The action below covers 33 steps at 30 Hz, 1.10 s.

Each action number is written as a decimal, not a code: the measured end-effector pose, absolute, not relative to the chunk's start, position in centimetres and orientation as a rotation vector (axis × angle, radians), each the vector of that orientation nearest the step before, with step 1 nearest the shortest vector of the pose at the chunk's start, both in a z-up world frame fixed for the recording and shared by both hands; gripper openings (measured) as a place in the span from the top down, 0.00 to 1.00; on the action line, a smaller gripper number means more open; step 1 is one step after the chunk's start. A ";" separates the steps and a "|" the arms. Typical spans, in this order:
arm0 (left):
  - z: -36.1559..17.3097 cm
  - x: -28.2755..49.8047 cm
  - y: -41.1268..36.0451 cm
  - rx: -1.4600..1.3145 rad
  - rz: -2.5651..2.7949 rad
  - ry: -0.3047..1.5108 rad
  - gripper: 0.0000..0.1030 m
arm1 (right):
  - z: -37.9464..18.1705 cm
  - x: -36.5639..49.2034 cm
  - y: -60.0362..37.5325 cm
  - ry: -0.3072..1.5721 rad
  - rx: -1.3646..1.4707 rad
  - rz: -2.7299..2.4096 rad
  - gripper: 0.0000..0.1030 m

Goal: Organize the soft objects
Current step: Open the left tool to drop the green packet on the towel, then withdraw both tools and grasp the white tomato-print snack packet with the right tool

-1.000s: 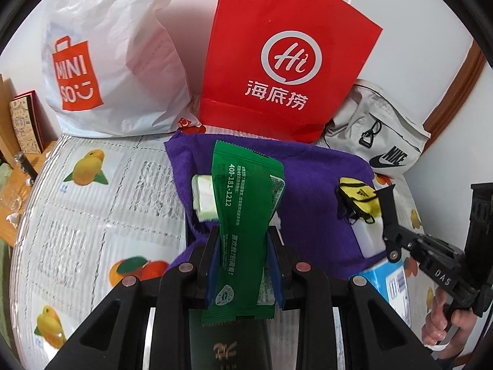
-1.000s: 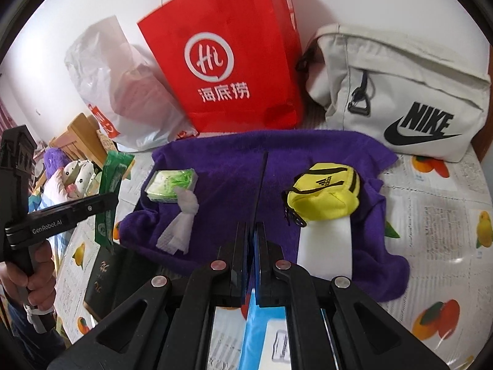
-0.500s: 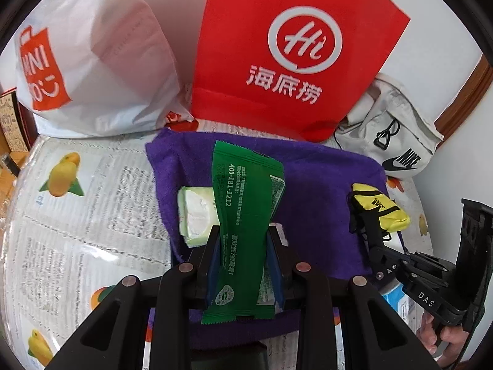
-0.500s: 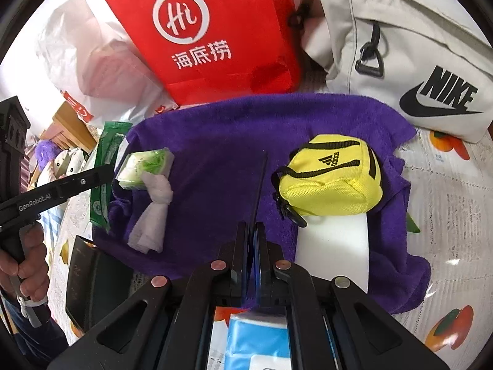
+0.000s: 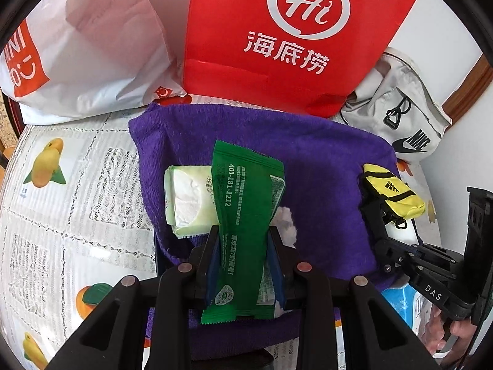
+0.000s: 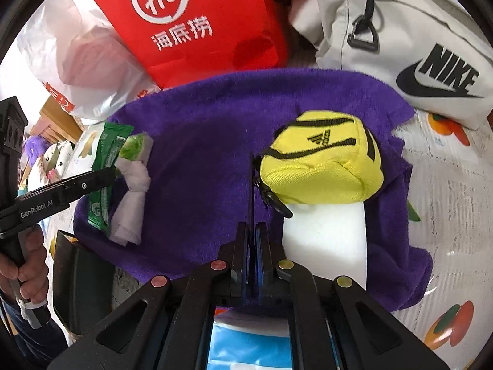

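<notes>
My left tool (image 5: 243, 265) grips a green sachet (image 5: 246, 215), blue pads pressed on its two long sides. The sachet's long axis runs along the fingers, top edge pointing away from me toward the red paper bag (image 5: 295, 37), bottom edge hanging back between the finger arms. It hovers over the near left part of the purple towel (image 5: 323, 169), in front of a pale green tissue pack (image 5: 188, 197) that lies on the towel beside a crumpled white tissue (image 6: 132, 203).

My right tool (image 6: 252, 240) is pinched narrow; I see a thin dark strip rising from between the pads, but I can't tell what it is. Just right of it a yellow pouch (image 6: 323, 169) sits on a white block (image 6: 326, 237), its long axis across my view, zipper pull toward the tool. A grey sling bag (image 6: 416, 46) and a white plastic bag (image 5: 86, 49) stand behind, on the bench (image 5: 77, 191) with its fruit-print cover.
</notes>
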<state>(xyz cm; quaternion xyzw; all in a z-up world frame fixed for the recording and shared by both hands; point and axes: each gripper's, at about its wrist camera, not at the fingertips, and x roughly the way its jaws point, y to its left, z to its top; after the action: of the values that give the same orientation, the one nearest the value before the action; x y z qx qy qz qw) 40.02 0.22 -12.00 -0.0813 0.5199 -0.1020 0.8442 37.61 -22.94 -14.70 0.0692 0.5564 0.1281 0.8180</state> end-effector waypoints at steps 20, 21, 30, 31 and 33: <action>-7.8 36.4 1.7 -0.149 -0.187 1.016 0.44 | -9.6 33.0 -22.3 1.030 0.108 0.288 0.52; -7.4 35.7 1.8 -0.144 -0.184 1.009 0.44 | -9.1 32.3 -22.4 1.013 0.109 0.283 0.52; -3.7 28.5 2.2 -0.119 -0.193 0.919 0.44 | -6.1 25.8 -22.6 0.941 0.128 0.265 0.52; -3.6 27.5 2.2 -0.117 -0.195 0.915 0.44 | -5.9 24.7 -22.6 0.936 0.131 0.275 0.52; -3.6 26.0 2.3 -0.119 -0.200 0.917 0.44 | -5.8 22.4 -22.3 0.935 0.127 0.292 0.52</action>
<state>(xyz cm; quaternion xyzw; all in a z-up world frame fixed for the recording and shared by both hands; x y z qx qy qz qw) 26.00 2.26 -3.56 -0.0575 0.4418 -0.0963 0.8901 22.43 -22.29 -5.78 0.0611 0.4488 0.1402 0.8804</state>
